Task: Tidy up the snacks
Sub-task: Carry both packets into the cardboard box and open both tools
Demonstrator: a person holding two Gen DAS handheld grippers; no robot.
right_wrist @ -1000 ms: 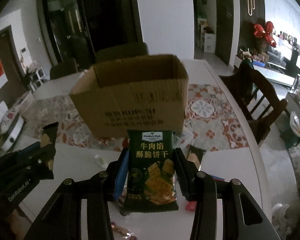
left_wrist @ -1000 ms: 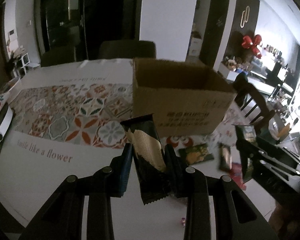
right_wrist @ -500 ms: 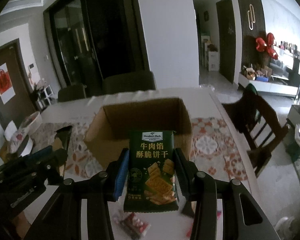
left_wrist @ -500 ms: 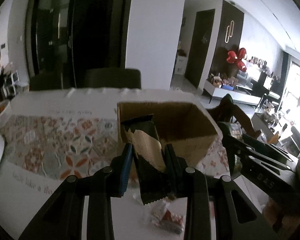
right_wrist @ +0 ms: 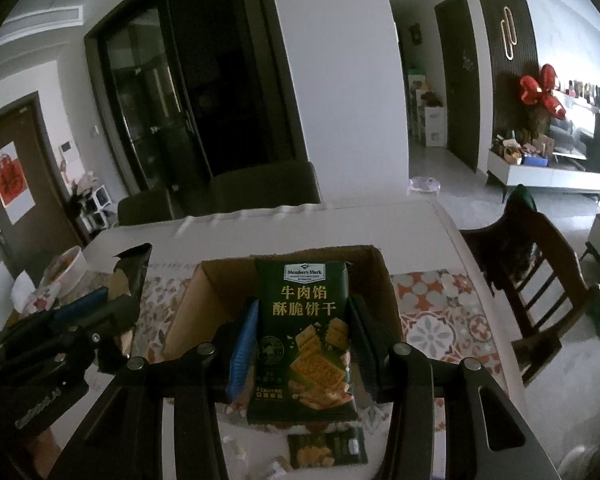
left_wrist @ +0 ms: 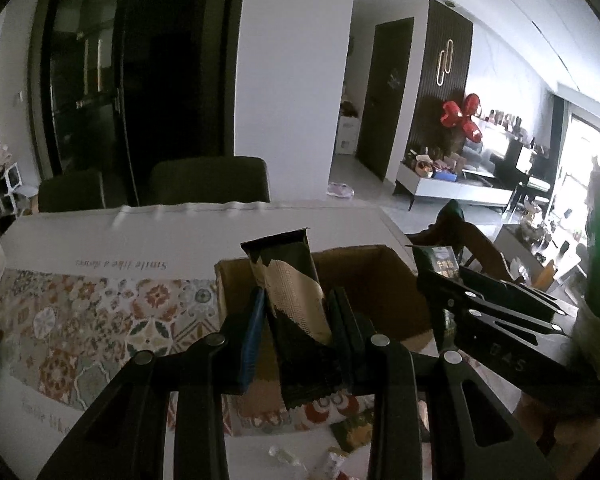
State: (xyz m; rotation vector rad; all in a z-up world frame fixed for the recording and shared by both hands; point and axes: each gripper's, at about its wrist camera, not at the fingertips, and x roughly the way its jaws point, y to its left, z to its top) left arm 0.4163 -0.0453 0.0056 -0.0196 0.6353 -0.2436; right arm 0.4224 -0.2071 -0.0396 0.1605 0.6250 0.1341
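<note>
- Left hand-held gripper (left_wrist: 296, 328) clamps a dark brown-and-gold snack wrapper (left_wrist: 294, 300), hiding the open brown cardboard box (left_wrist: 384, 280) interior on the counter (left_wrist: 180, 224)
- Right hand-held gripper (right_wrist: 302, 344) clamps a green cracker packet (right_wrist: 304, 336) above that box; contents unseen

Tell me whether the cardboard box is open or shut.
Open. The cardboard box shows its brown inner walls from above, with no flaps across its top. Its floor is hidden behind the held green cracker packet.
</note>
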